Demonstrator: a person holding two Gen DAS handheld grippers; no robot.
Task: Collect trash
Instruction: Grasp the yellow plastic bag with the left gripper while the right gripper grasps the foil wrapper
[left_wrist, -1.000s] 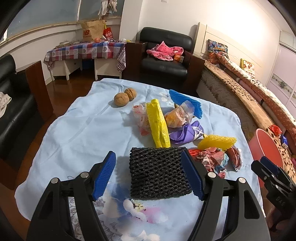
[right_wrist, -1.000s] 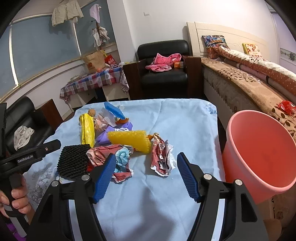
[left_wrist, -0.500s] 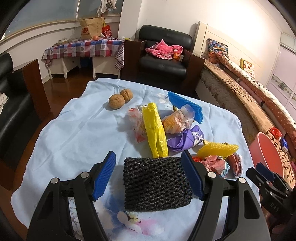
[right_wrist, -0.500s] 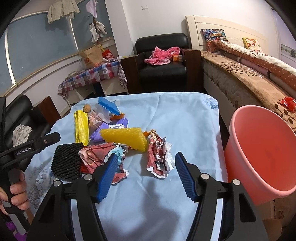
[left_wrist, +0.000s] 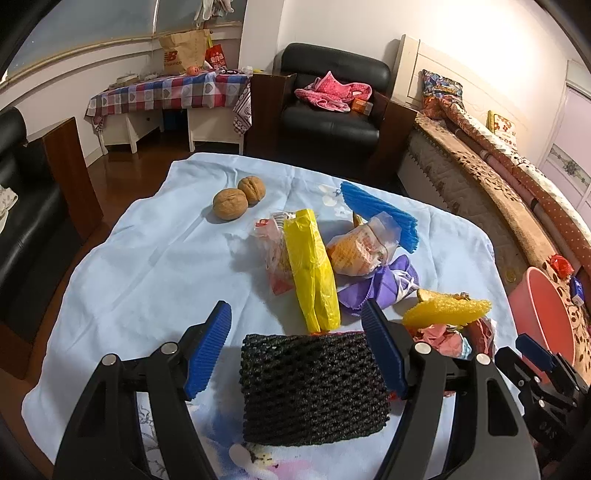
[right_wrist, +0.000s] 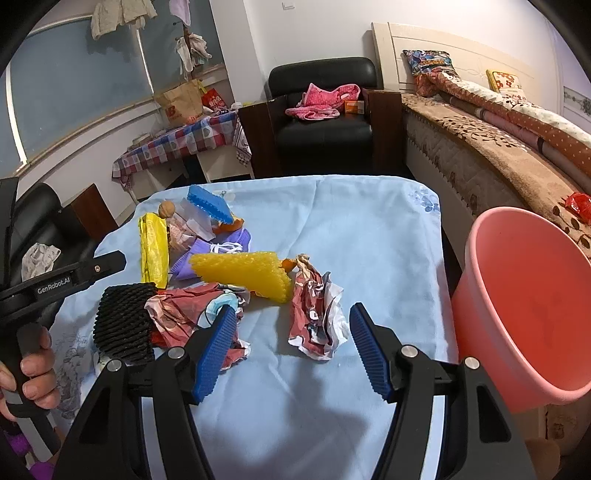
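Trash lies on the blue tablecloth (left_wrist: 155, 266). My left gripper (left_wrist: 295, 345) is open, its jaws on either side of a black foam net (left_wrist: 314, 384), which also shows in the right wrist view (right_wrist: 123, 325). My right gripper (right_wrist: 290, 349) is open, with a crumpled red-and-white wrapper (right_wrist: 317, 314) between its fingers on the cloth. A yellow foam net (right_wrist: 243, 273), a crumpled red wrapper (right_wrist: 184, 314), a yellow bag (left_wrist: 312, 273), a purple mask (left_wrist: 388, 288) and a blue foam net (left_wrist: 380, 214) lie nearby.
A pink bucket (right_wrist: 524, 306) stands off the table's right edge. Two walnuts (left_wrist: 240, 197) sit at the far left of the cloth. A black armchair (left_wrist: 332, 107) and a bed (right_wrist: 498, 147) lie beyond the table.
Both grippers have moved forward and lower. The black net now sits deeper between the left jaws, and the crumpled wrapper now lies between the right fingers. Both stay open.
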